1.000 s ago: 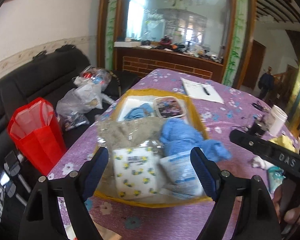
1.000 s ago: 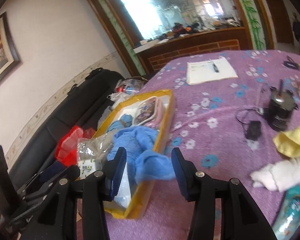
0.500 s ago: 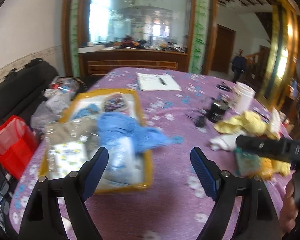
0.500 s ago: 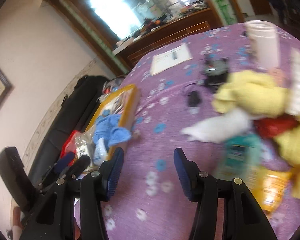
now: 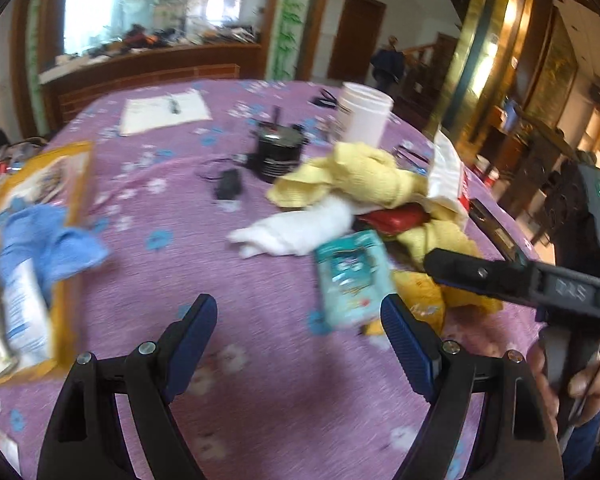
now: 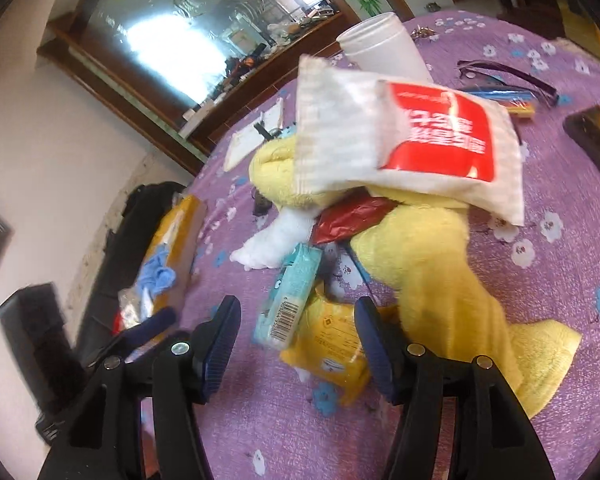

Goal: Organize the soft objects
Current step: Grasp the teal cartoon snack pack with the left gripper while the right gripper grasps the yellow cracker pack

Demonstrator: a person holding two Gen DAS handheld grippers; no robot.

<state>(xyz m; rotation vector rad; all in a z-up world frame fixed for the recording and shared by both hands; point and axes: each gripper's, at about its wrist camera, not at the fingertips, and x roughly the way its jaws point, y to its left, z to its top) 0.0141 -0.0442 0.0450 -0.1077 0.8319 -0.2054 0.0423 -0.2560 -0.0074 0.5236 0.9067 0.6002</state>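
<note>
A heap of soft things lies on the purple flowered tablecloth (image 5: 260,360): yellow towels (image 5: 356,176) (image 6: 432,264), a white cloth (image 5: 300,230) (image 6: 276,244), a teal tissue pack (image 5: 350,276) (image 6: 294,292), a yellow packet (image 6: 332,344), a red pouch (image 6: 348,212) and a white-and-red wipes pack (image 6: 400,136). My left gripper (image 5: 298,344) is open and empty, short of the teal pack. My right gripper (image 6: 296,336) is open and empty over the teal pack and yellow packet. The yellow tray (image 5: 66,300) (image 6: 180,236) at the left holds a blue cloth (image 5: 44,240) and packets.
A white tub (image 5: 364,114) (image 6: 384,46), a black round device with cable (image 5: 278,152), a notepad with pen (image 5: 164,110), glasses (image 6: 508,72) and a dark phone (image 6: 596,128) lie on the table. A black sofa (image 6: 136,208) stands beyond the left edge.
Both grippers have swung right, away from the yellow tray and toward the heap of towels and packs. Both stay open and empty.
</note>
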